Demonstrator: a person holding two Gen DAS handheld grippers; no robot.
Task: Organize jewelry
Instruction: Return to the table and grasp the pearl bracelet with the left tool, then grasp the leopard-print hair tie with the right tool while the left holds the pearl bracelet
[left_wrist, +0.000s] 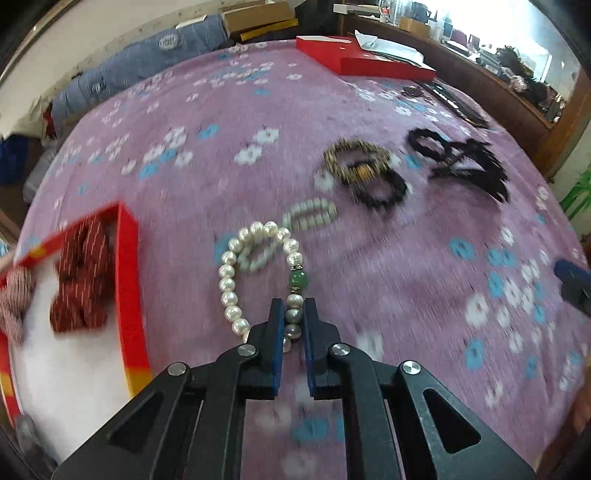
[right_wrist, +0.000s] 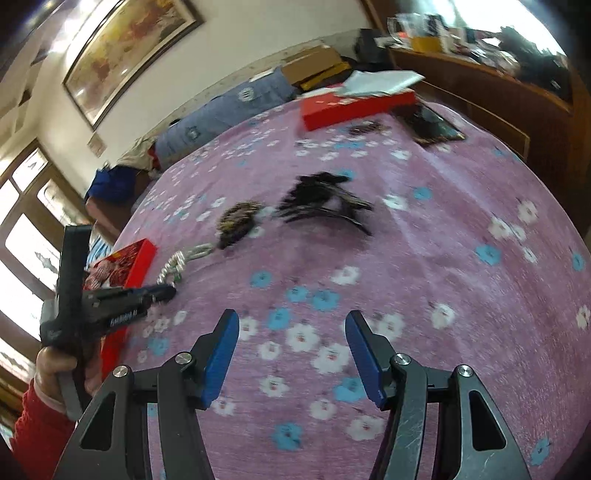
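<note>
Left gripper pinches white pearl bracelet with green bead, near the red open box on its left. Right gripper fingers spread wide above pink floral bedspread, holding nothing.

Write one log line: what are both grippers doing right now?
left gripper: shut on white pearl bracelet | right gripper: open, holding nothing | open red box: beside bracelet

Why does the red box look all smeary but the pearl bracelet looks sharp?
In the left wrist view the pearl bracelet, pinched in the left gripper, is crisp, while the red box and blanket streak with motion blur. In the right wrist view the hair clips smear too, and window glare whitens the upper corner.
</note>
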